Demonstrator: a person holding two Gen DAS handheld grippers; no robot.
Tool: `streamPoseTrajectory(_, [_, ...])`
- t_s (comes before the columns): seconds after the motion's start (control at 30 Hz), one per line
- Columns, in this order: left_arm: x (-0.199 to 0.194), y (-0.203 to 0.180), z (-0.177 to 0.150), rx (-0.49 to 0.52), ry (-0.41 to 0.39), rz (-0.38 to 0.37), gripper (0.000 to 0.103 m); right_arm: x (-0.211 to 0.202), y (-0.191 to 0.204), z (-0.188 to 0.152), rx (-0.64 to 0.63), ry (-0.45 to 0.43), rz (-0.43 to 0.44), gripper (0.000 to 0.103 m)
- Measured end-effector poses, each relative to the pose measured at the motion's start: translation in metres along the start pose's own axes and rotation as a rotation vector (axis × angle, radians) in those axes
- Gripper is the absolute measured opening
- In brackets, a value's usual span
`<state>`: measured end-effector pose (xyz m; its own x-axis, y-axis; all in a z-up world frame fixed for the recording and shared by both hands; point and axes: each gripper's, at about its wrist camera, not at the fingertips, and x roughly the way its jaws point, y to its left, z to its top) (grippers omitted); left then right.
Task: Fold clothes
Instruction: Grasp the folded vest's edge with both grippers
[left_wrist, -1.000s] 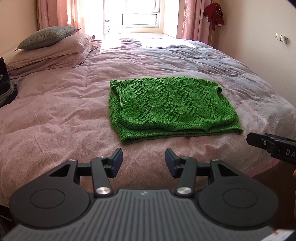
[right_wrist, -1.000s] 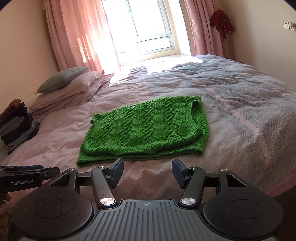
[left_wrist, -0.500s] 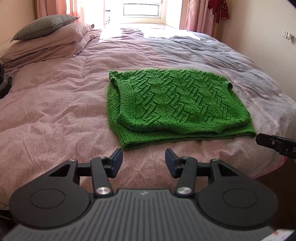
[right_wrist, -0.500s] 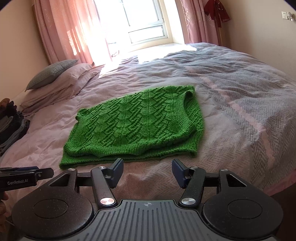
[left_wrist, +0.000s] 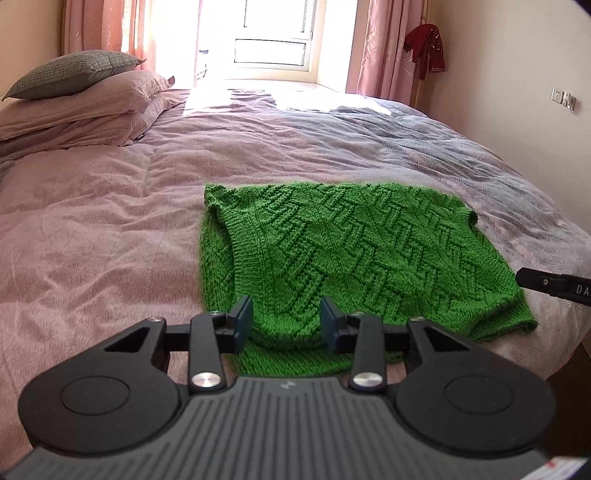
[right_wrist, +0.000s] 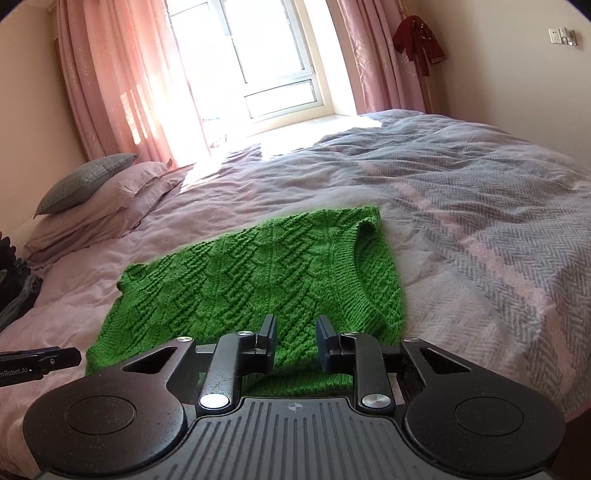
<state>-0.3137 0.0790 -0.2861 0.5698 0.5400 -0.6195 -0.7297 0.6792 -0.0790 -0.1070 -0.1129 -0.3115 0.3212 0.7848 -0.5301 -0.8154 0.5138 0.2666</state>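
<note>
Garment: green knitted sweater (left_wrist: 354, 258) (right_wrist: 258, 291), cable and zigzag pattern, already folded over on itself into a rough rectangle; ribbed edge curved across the upper layer.
Garment position: flat on the bed (left_wrist: 110, 229) (right_wrist: 480, 258), at the near edge, right of centre in the left wrist view, left of centre in the right wrist view.
Left gripper (left_wrist: 286, 326): fingers apart, nothing between them; poised over the near left part of the sweater. Whether the pads touch the knit cannot be told.
Right gripper (right_wrist: 295, 341): fingers apart with a narrower gap, nothing clamped; over the near right hem of the sweater. Contact cannot be told.
Cross-view: tip of the right gripper shows at the right border of the left wrist view, just beside the sweater's right edge; tip of the left gripper shows at the left border of the right wrist view.
Bedding: wrinkled mauve duvet on the left, grey herringbone cover on the right.
Pillows (left_wrist: 85, 99) (right_wrist: 99, 199): stacked far left, grey one on top.
Window (left_wrist: 273, 44) (right_wrist: 266, 70): far side, bright, pink curtains either side.
Wall item: dark red garment (left_wrist: 424, 48) (right_wrist: 417, 40) hanging far right.
</note>
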Motion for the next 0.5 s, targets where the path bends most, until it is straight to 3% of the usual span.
streamPoseTrajectory(0.1, [0.019, 0.001, 0.000, 0.010, -0.007, -0.002, 0.031, 0.018, -0.004, -0.002, -0.003, 0.003, -0.005, 0.021])
streamPoseTrajectory(0.23, [0.051, 0.000, -0.013, 0.028, 0.089, 0.028, 0.024, 0.044, -0.012, -0.014, -0.025, 0.099, -0.057, 0.021])
streamPoseTrajectory(0.37, [0.053, -0.005, -0.027, 0.087, 0.059, 0.049, 0.024, 0.051, -0.016, -0.027, -0.059, 0.114, -0.055, 0.021])
streamPoseTrajectory(0.5, [0.048, 0.002, -0.015, 0.055, 0.065, 0.020, 0.024, 0.048, -0.017, -0.016, -0.060, 0.126, -0.030, 0.021])
